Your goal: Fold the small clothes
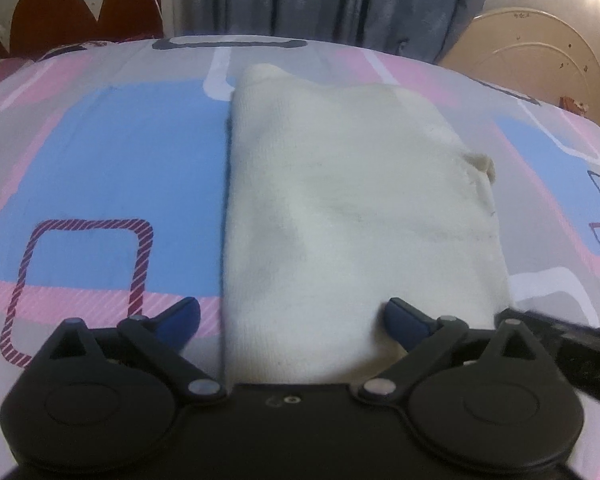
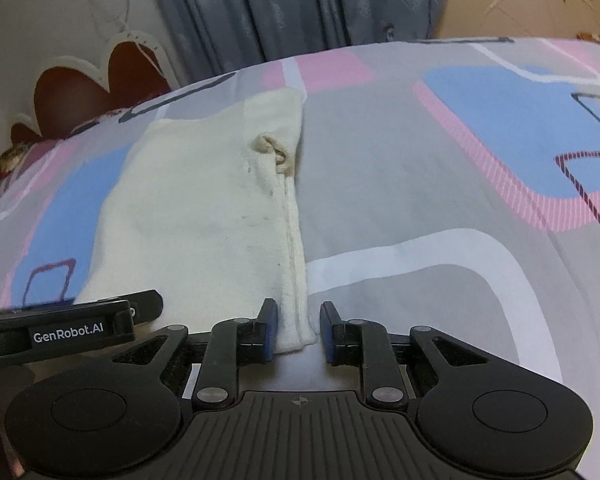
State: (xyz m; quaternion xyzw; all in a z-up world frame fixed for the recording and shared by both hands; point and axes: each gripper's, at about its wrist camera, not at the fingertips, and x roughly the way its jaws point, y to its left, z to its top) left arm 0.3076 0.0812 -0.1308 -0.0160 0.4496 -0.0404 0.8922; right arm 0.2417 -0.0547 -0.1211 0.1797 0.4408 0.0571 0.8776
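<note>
1. The left gripper (image 1: pixel 292 316) is spread wide over the near edge of the cloth (image 1: pixel 340 208), pinching nothing, apparently just let go.
2. The right gripper (image 2: pixel 299 330) brackets the cloth's near hemmed corner; its pads look slightly apart from it.
3. The cloth lies folded flat on the bed (image 1: pixel 100 168), likely ready for another fold.

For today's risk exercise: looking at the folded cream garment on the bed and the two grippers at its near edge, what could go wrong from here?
1. The right gripper straddles only the hemmed corner of the cream garment; closing there may catch one layer and undo the fold.
2. The left gripper stands wide open across the near edge, and could also pinch the bedsheet.
3. A bunched bit on the side edge may leave the fold lumpy.
</note>
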